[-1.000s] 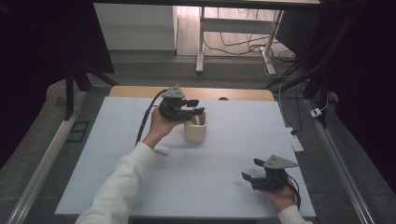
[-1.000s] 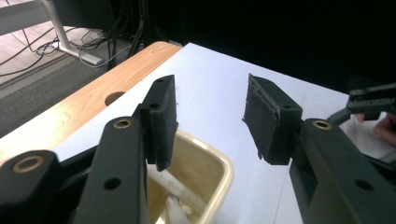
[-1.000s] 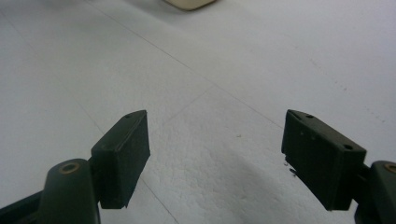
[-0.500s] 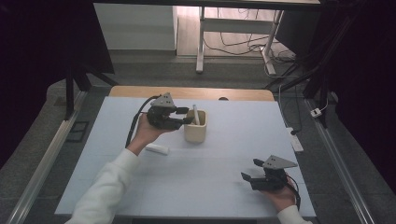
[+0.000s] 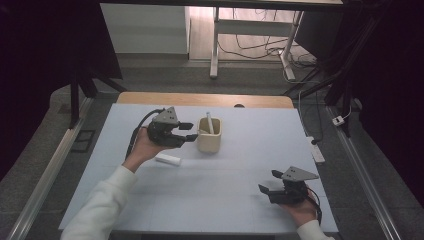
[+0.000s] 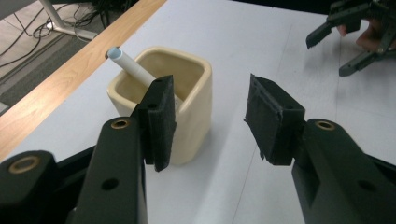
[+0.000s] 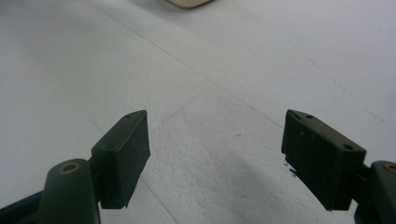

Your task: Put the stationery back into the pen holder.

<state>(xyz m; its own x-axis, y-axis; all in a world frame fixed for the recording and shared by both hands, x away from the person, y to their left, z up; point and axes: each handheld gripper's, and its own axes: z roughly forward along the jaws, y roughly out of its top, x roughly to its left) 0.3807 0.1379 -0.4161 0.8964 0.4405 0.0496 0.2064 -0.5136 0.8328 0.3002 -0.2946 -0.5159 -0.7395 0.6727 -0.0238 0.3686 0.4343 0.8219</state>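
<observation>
A cream square cup (image 5: 209,136) (image 6: 161,105) stands on the white table mat with a white marker (image 5: 209,122) (image 6: 133,69) leaning inside it. My left gripper (image 5: 191,133) (image 6: 210,116) hovers just left of the cup, open, with nothing between its jaws. A second white marker (image 5: 167,159) lies flat on the mat below that hand. My right gripper (image 5: 267,186) (image 7: 217,158) rests low near the front right of the mat, open over bare surface. Far off in the left gripper view, the right gripper (image 6: 343,39) shows at the upper right.
The mat (image 5: 240,165) covers a wooden table whose bare strip (image 5: 200,99) runs along the far edge. Beyond it stand a desk frame and floor cables (image 5: 250,50). A white cable (image 5: 315,150) lies at the mat's right border.
My left gripper has drawn back leftward from above the cup to beside it, and the marker now stands in the cup. The right gripper has not moved.
</observation>
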